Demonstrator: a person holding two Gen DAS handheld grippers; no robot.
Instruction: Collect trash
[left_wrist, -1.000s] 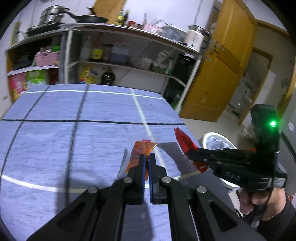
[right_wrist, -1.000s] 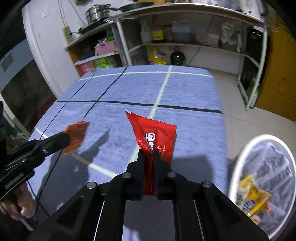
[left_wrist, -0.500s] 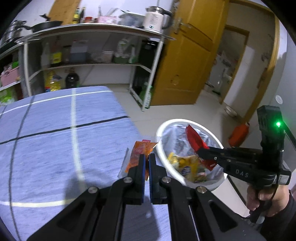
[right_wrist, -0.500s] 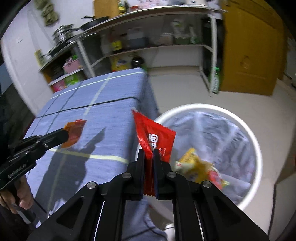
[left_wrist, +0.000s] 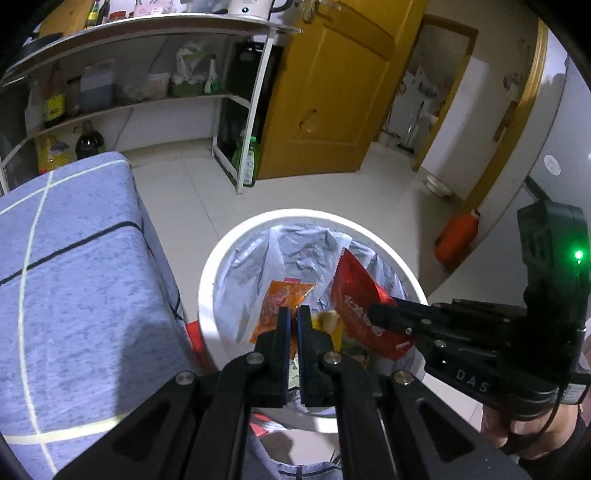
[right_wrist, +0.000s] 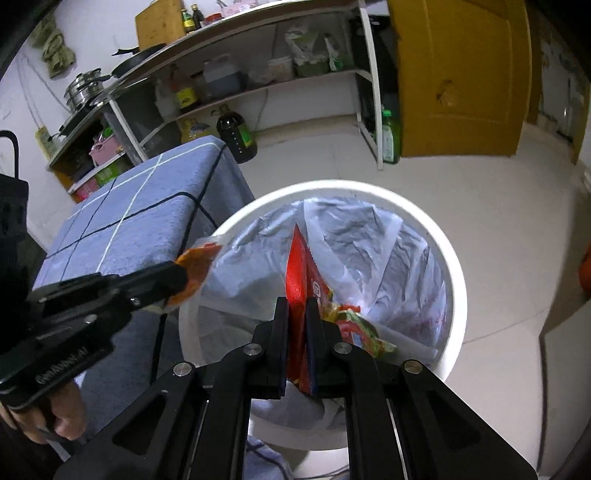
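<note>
My left gripper (left_wrist: 294, 314) is shut on an orange snack wrapper (left_wrist: 282, 299) and holds it above the white trash bin (left_wrist: 221, 258). My right gripper (right_wrist: 296, 304) is shut on a red snack wrapper (right_wrist: 295, 273) and holds it over the same bin (right_wrist: 456, 288). The bin has a clear liner and holds several yellow and red wrappers (right_wrist: 354, 325). In the left wrist view the red wrapper (left_wrist: 360, 304) and right gripper (left_wrist: 376, 314) show at right. In the right wrist view the left gripper (right_wrist: 181, 275) with the orange wrapper (right_wrist: 197, 262) is at the bin's left rim.
The table with a blue grid cloth (left_wrist: 74, 277) stands left of the bin. A metal shelf rack with bottles and jars (left_wrist: 147, 92) is behind. A yellow door (left_wrist: 332, 92) and an orange container (left_wrist: 456, 238) on the tiled floor are to the right.
Both grippers have swung right from over the table to above the bin, still holding their wrappers. The bin now fills the centre of both views.
</note>
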